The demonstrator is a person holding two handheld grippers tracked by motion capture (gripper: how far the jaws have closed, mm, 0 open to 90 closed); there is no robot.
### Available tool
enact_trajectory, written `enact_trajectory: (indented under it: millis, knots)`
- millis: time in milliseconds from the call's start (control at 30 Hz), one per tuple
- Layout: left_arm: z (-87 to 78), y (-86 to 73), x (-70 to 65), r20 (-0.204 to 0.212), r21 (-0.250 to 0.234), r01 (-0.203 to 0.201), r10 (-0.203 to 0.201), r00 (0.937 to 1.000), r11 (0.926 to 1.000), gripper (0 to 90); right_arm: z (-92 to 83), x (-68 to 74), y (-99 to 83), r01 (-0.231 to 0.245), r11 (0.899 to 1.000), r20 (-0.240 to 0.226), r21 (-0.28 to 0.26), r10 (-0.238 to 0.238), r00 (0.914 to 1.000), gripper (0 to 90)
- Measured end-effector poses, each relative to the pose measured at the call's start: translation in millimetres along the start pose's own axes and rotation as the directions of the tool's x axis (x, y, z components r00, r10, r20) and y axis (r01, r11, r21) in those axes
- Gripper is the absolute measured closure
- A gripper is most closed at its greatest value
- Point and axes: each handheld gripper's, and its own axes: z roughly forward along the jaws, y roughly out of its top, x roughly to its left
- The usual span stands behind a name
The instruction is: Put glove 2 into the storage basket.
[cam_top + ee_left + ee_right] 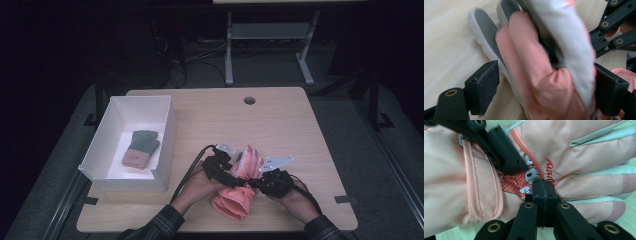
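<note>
Pink padded fabric of the ski glove (574,157) lies on the table (280,115), its body standing between the left gripper (544,87)'s wide-spread jaws, one pad clear, so it can be taken whole. The right gripper (543,192), jaws closed together, presses the cartoon patch, probably steadying it; the white box (165,145) with a grey glove (141,148) waits beyond

Black grippers (239,180), plaid sleeves (162,222)

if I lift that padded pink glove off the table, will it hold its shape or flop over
The padded pink ski glove will probably sag: its cuff already bunches and folds between the left gripper and right gripper. It looks puffy, so likely light for its bulk. The smooth shell may slip unless pinched firmly.
</note>
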Motion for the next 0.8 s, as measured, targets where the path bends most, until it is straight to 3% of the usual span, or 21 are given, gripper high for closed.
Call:
enact_trajectory:
  millis: [433, 533, 667, 733, 800]
  knots:
    - [6.4, -3.8, 7.0, 0.031, 0.025, 0.036, -0.037, 0.9988, 0.9990, 13.8, -7.8, -4.1, -5.4, -0.014, 1.000, -0.008, -0.005, 0.013, 0.9999, 90.0]
    - [9.7, -5.0, 9.1, 0.056, 0.033, 0.052, -0.054, 0.9970, 0.9981, 14.0, -6.7, -4.9, -7.2, -0.016, 1.000, -0.004, 0.005, 0.016, 0.9999, 90.0]
    - [11.0, -3.4, 7.4, 0.053, 0.045, 0.035, -0.038, 0.9979, 0.9984, 15.2, 1.3, -6.7, -8.2, -0.021, 1.000, -0.012, 0.008, 0.022, 0.9997, 90.0]
    - [11.9, -3.4, 7.9, 0.090, 0.044, 0.038, -0.042, 0.9950, 0.9983, 20.0, 2.2, -7.0, -8.6, -0.021, 1.000, -0.016, 0.010, 0.021, 0.9997, 90.0]
    - [12.2, -3.5, 7.8, 0.096, 0.042, 0.042, -0.046, 0.9943, 0.9982, 20.9, 2.4, -7.0, -8.6, -0.023, 1.000, -0.016, 0.012, 0.023, 0.9996, 90.0]
